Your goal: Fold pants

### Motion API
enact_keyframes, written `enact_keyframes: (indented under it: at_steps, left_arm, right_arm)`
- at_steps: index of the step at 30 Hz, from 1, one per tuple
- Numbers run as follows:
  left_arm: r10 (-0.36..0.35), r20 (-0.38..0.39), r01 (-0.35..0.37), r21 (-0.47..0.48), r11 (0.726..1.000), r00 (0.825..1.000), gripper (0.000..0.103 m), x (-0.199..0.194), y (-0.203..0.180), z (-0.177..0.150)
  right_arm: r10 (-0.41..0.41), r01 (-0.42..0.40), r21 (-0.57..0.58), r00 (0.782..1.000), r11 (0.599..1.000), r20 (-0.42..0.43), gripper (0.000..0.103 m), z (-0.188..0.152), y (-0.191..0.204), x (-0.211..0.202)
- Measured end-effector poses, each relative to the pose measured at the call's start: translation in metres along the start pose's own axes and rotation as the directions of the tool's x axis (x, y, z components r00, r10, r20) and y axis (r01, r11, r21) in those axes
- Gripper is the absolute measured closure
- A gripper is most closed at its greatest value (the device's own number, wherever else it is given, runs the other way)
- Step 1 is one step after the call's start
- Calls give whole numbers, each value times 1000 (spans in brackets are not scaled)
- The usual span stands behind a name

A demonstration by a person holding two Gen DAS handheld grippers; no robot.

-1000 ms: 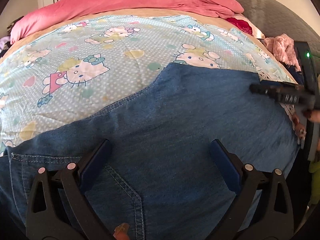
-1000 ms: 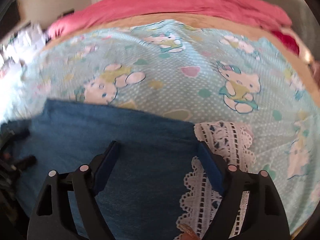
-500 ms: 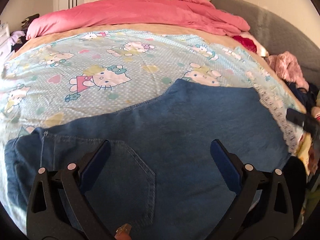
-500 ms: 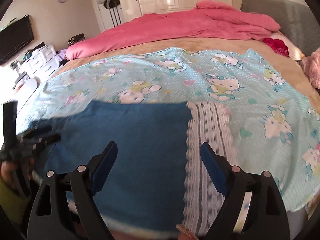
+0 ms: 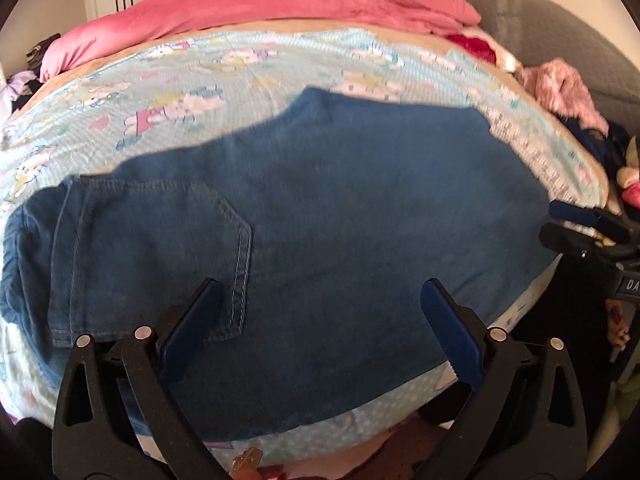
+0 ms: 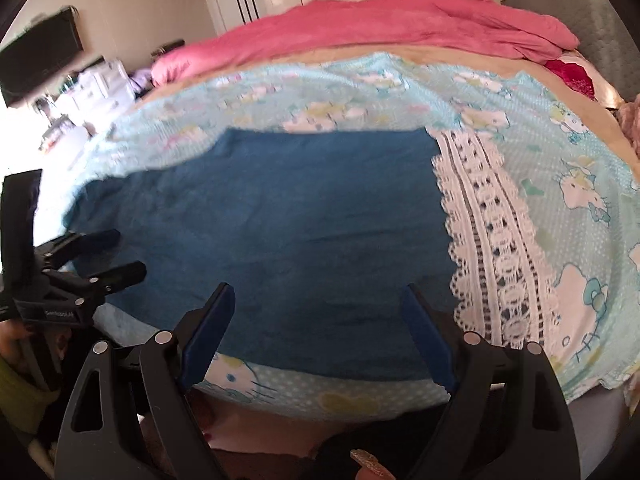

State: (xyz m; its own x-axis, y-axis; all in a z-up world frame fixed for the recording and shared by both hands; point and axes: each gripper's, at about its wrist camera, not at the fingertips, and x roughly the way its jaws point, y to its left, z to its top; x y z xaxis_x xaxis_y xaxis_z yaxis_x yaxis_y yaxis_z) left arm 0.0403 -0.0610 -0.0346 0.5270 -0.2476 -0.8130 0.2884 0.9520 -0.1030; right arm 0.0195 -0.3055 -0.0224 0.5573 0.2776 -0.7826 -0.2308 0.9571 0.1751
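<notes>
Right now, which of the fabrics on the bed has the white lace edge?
The light blue cartoon-cat sheet: its white lace band runs beside the jeans. The jeans are plain blue denim, and the pink duvet bunched at the far end has no trim.

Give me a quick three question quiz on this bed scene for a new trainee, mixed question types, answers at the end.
1. True or false: the left tool is clamped on the jeans.
2. What trims the jeans' leg end? A) white lace B) red ribbon C) fringe
3. Fill in: a back ___ shows on the jeans near the left tool.

Key: 1 false, both tools stand open above the fabric, including the right tool. 2 A. 3 pocket.
</notes>
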Motion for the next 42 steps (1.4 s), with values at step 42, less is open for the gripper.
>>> enact_keyframes:
  at_steps: [42]
  left_arm:
    - [-93, 112, 82, 101, 992, 989, 9, -47, -60, 53]
  right_arm:
    - [-107, 56, 231, 972, 971, 211, 6, -24, -85, -98]
